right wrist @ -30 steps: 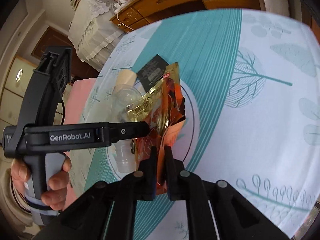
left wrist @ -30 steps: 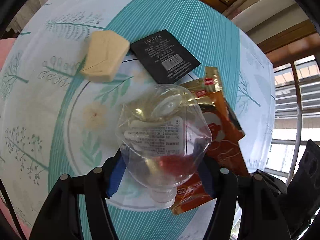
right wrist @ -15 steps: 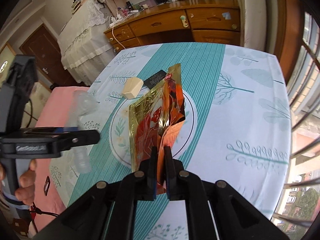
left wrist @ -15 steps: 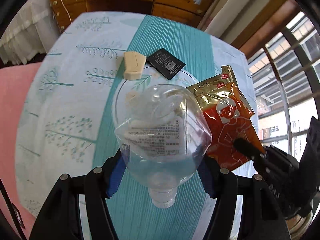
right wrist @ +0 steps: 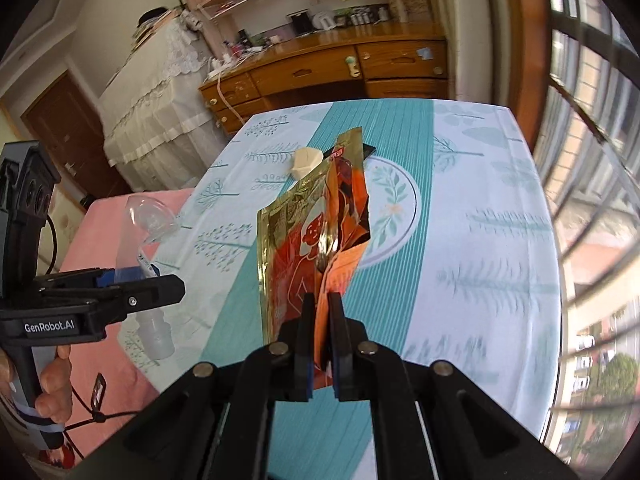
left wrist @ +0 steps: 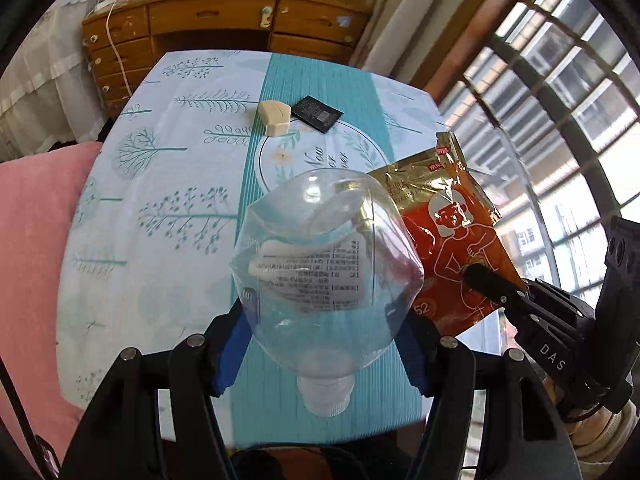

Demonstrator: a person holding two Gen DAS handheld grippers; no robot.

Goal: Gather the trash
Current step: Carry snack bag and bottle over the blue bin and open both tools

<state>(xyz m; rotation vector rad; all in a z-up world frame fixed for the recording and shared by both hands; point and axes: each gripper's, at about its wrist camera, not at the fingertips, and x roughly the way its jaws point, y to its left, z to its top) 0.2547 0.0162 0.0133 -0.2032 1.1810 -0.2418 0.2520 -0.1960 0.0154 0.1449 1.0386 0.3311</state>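
Observation:
My left gripper (left wrist: pixel 326 340) is shut on a crushed clear plastic bottle (left wrist: pixel 326 264), cap end toward the camera, held well above the table. My right gripper (right wrist: pixel 319 308) is shut on the lower edge of an orange and gold foil packet (right wrist: pixel 316 232), which stands up above the table. In the left wrist view the packet (left wrist: pixel 452 232) hangs to the right of the bottle, pinched by the right gripper (left wrist: pixel 490 286). In the right wrist view the left gripper (right wrist: pixel 148 284) with the bottle (right wrist: pixel 148 232) is at the left, a hand on its handle.
On the table with the teal and white cloth (left wrist: pixel 168 184) lie a beige sponge-like block (left wrist: pixel 274 117) and a black flat packet (left wrist: pixel 317 113), both at the far end. A wooden dresser (left wrist: pixel 224 20) stands behind. A pink surface (left wrist: pixel 32 232) lies left, window bars (left wrist: pixel 560 100) right.
Both grippers have risen and drawn back from the table, carrying the bottle and the packet with them. The block and black packet now look small and far.

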